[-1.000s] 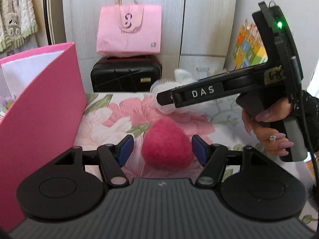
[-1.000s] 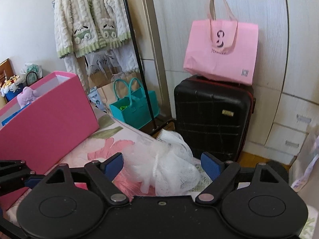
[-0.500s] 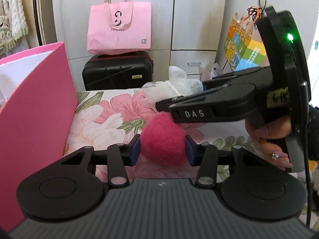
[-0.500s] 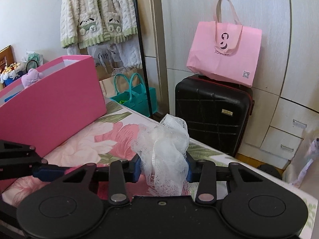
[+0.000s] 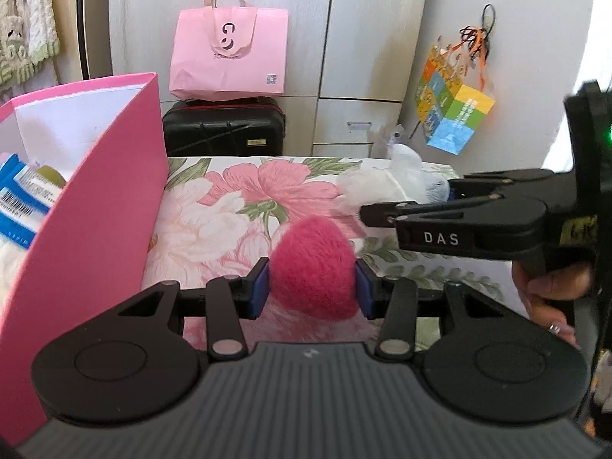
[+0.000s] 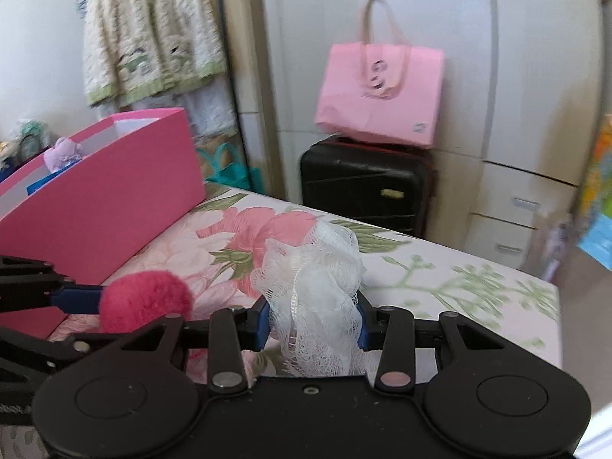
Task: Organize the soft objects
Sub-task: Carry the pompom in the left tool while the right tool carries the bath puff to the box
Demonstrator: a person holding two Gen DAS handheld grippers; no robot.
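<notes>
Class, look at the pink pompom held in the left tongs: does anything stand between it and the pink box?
Nothing visible does. The pompom sits in the left tongs, with only flowered bedspread before the pink box.

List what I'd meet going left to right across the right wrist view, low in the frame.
Pink box → pink pompom held in the left tongs → white mesh sponge clamped in the right tongs.

You get soft, even daylight in both views, with the wardrobe (image 5: 367, 38) pale and evenly lit. Right of the wardrobe the left view washes out to near-white glare. Your right view is smeared by motion: the pink bag (image 6: 380, 91) before the wardrobe and the drawers below it look soft. Straight wardrobe edges bow outward, and the frame corners darken.
</notes>
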